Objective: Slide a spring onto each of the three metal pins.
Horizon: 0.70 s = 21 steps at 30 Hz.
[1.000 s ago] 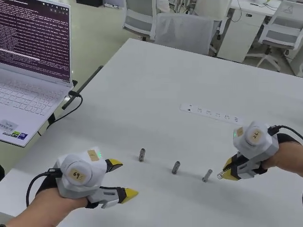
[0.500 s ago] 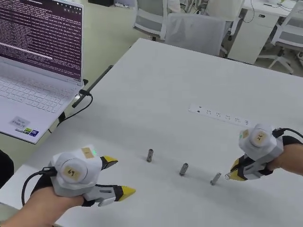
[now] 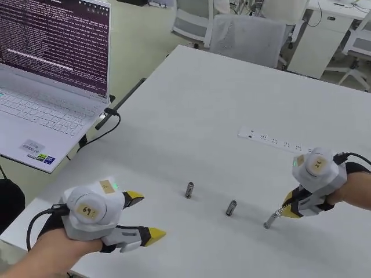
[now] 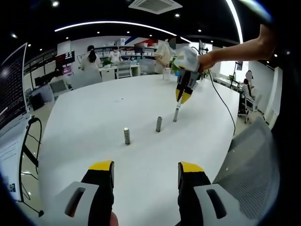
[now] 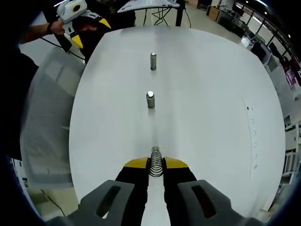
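Three short metal pins stand in a row on the white table [image 3: 191,116]. The left pin [image 3: 189,190] and the middle pin [image 3: 231,208] look ribbed, as if a coil sits around each. My right gripper [image 3: 286,212] is shut on a small spring [image 5: 155,162], and the spring's free end meets the top of the right pin [image 3: 270,220]. The right gripper view looks past the spring to the middle pin [image 5: 150,99] and the far pin [image 5: 153,61]. My left gripper [image 3: 148,216] hovers open at the front left with nothing between its jaws, well short of the pins [image 4: 126,135].
An open laptop [image 3: 46,69] sits at the left with a black cable [image 3: 107,119] running onto the table. A white power strip [image 3: 275,142] lies behind the pins. Office chairs [image 3: 246,37] stand beyond the far edge. The table's front edge is close to my left gripper.
My right gripper has carried the spring leftwards from beside the right pin until its end meets the pin's top. The left gripper has hardly moved. The head camera has shifted.
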Each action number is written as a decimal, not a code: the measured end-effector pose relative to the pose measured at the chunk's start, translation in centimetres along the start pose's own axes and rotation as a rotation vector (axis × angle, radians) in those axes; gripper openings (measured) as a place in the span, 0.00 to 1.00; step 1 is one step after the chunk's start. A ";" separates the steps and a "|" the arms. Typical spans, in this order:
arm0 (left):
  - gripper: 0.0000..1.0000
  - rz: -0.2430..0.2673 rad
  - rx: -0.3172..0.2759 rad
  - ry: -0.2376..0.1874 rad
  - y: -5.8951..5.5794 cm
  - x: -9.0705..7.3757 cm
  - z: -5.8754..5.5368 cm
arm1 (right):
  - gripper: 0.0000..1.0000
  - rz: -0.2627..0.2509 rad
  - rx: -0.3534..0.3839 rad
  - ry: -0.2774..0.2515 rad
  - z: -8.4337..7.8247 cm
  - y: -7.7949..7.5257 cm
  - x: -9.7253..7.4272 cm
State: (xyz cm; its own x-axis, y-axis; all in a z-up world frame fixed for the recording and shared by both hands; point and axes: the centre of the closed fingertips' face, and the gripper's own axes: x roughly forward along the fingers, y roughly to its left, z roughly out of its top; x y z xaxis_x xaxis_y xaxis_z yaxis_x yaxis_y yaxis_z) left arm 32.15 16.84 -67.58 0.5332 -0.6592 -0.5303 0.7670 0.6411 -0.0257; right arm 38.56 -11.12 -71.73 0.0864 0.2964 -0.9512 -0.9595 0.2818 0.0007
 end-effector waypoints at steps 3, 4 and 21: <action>0.50 0.000 -0.003 0.000 0.1 0.0 0.0 | 0.09 0.006 -0.009 0.007 0.1 0.1 0.1; 0.50 0.000 -0.002 -0.001 0.1 0.0 0.0 | 0.09 0.007 -0.012 0.009 0.0 0.1 0.2; 0.49 0.000 -0.010 0.002 0.2 0.0 0.0 | 0.09 0.027 -0.052 0.049 0.1 0.3 1.3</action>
State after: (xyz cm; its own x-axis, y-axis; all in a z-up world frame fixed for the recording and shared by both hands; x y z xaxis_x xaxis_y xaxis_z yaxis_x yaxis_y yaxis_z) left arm 32.26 16.96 -67.60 0.5322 -0.6584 -0.5322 0.7635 0.6449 -0.0344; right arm 38.43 -10.60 -72.95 0.0481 0.2584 -0.9649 -0.9739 0.2265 0.0121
